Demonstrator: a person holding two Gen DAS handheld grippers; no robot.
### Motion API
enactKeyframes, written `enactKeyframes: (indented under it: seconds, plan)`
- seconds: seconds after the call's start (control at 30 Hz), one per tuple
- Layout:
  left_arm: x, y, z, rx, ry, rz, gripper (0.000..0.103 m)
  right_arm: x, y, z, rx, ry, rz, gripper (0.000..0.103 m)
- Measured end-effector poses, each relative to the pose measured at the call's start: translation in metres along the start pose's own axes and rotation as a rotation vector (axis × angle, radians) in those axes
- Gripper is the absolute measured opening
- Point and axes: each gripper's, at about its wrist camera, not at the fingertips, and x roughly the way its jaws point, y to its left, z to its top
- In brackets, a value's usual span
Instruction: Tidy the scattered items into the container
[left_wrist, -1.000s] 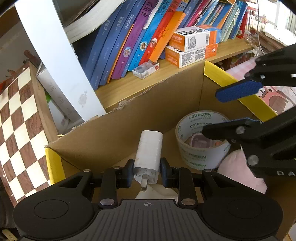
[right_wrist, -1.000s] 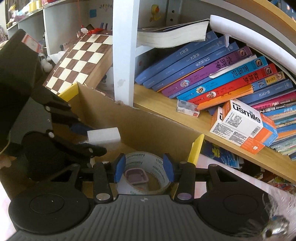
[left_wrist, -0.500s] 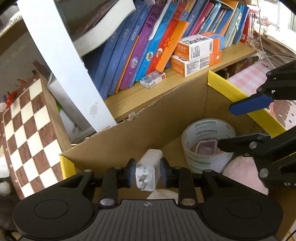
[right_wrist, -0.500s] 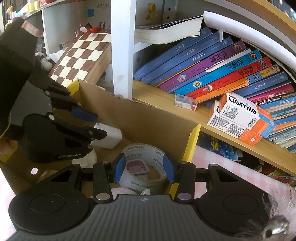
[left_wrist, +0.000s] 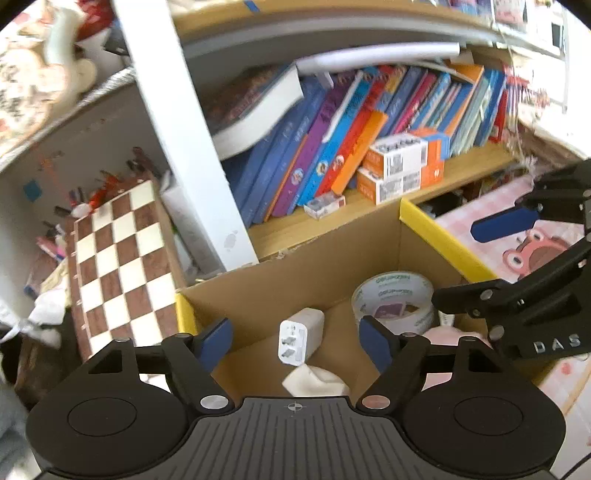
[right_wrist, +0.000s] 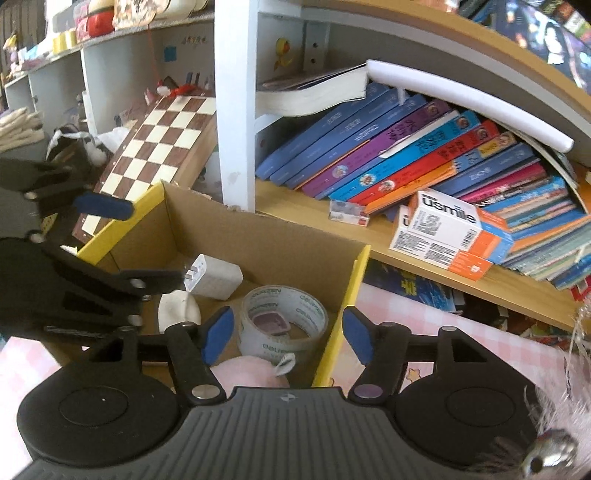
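Charger (left_wrist: 300, 336) loose in cardboard box (left_wrist: 295, 266); left gripper (left_wrist: 295, 338) fingers just opened.

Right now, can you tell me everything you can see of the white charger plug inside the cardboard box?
The white charger plug is a small block with rounded edges, plastic by its look, with metal prongs on one end face. It lies tilted inside the cardboard box, near its back wall, its lower end resting on a white soft item. No gripper pad touches it; the left gripper, whose jaws have just been opening, stands wide around it.
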Motion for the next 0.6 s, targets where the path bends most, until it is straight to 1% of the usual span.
enactKeyframes:
  seconds: [0.07,0.17,0.3,0.5,0.6]
  plan:
    - [-0.013,-0.001,-0.005,-0.021,-0.018,0.009,0.087,-0.008,-0.001,-0.004,0.012,-0.007,-0.005,0.065]
    - [-0.029,-0.003,-0.014,-0.046,-0.037,0.018,0.088,-0.02,-0.002,-0.011,0.031,-0.014,-0.016,0.069]
    - [-0.044,-0.008,-0.023,-0.077,-0.041,0.025,0.088,-0.033,-0.003,-0.021,0.057,-0.02,-0.029,0.071]
    - [-0.065,-0.019,-0.034,-0.145,-0.073,0.038,0.088,-0.054,-0.003,-0.039,0.083,-0.028,-0.042,0.073]
    - [-0.076,-0.029,-0.039,-0.152,-0.09,0.041,0.093,-0.064,-0.003,-0.048,0.093,-0.033,-0.055,0.075]
